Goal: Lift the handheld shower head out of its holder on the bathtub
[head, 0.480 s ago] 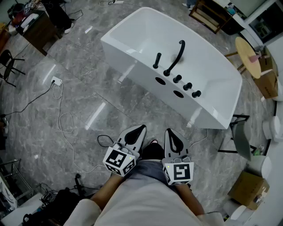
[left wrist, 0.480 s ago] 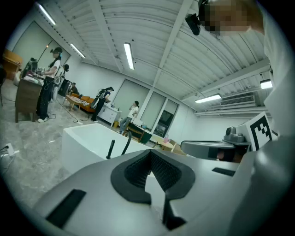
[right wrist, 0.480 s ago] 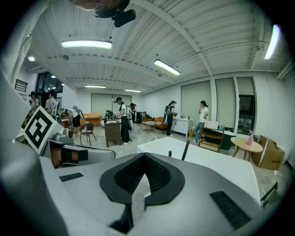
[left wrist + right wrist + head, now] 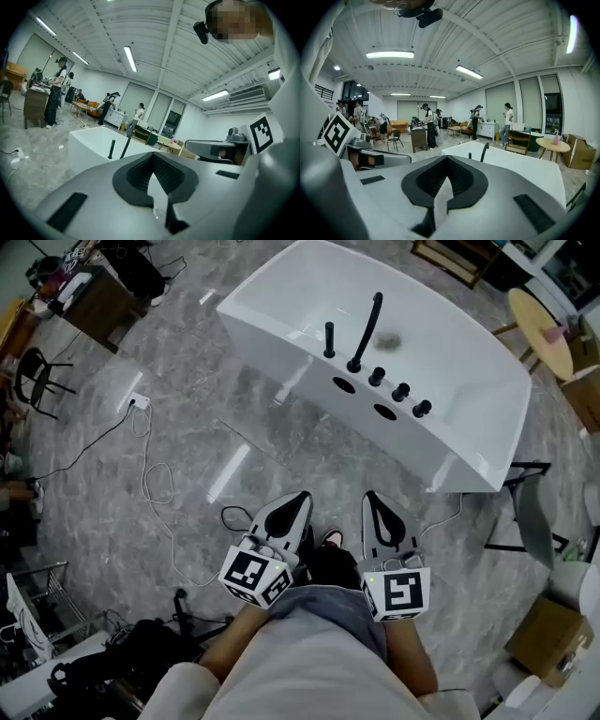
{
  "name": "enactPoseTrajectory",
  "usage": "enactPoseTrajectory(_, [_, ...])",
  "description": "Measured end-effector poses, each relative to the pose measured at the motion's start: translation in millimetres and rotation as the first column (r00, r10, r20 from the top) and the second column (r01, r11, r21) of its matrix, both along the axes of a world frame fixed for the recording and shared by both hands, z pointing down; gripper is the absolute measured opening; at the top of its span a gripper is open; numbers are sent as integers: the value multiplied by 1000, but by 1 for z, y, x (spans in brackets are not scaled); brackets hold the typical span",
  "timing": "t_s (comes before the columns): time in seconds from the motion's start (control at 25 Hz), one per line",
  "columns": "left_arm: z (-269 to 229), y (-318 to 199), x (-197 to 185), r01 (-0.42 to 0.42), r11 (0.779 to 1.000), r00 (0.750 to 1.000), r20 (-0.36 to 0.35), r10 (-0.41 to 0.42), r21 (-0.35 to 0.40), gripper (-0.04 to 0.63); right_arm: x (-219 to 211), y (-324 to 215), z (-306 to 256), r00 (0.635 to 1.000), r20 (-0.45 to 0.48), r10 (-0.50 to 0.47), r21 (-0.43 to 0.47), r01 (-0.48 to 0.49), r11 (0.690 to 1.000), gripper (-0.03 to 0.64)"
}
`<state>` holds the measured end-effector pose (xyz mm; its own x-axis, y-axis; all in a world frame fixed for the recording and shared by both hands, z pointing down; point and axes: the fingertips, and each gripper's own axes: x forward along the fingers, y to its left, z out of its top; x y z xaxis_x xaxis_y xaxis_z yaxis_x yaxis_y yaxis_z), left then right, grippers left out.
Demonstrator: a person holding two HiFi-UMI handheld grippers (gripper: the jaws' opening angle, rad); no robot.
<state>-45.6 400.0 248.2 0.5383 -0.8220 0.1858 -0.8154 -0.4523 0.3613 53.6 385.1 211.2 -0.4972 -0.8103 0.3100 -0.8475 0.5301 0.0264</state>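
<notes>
1. Head view: A white bathtub is seen from above on a grey marble floor. The handheld shower head, a black upright stick, is seated in its holder on the tub's near rim. It is just beside the curved black spout and a row of black knobs. The left gripper and right gripper are held side by side close to the person's body, well apart from the tub.
2. Left gripper view: The fingers of the left gripper are closed together, with nothing held. The bathtub is seen ahead, and the shower head stands upright on its rim.
3. Right gripper view: The fingers of the right gripper are likewise pressed together and empty. The bathtub lies ahead, and the spout rises above its rim.
</notes>
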Motion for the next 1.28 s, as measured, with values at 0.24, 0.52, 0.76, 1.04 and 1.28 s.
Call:
enactPoseTrajectory(0.24, [-4,11,25,6,1000,1000,9,-6,0,6,31,15,-7,999,52,-7,10,7,1000,20])
enactPoseTrajectory(0.52, [-23,-5,48,-5,999,1000,17,4,36,5,43,9,-18,998,62,-23,24,22,999,20])
enactPoseTrajectory(0.76, [-28,-21,53,16,998,1000,10,-16,57,5,44,-4,-19,997,57,-48,29,46,999,20])
enactPoseTrajectory(1.04, [-41,-56,33,15,996,1000,-22,-13,92,5,21,-33,-29,998,40,-48,42,46,998,20])
enactPoseTrajectory(1.28, [-50,-78,7,1,993,1000,-19,2,118,5,-2,-54,-33,999,37,-21,57,18,998,20])
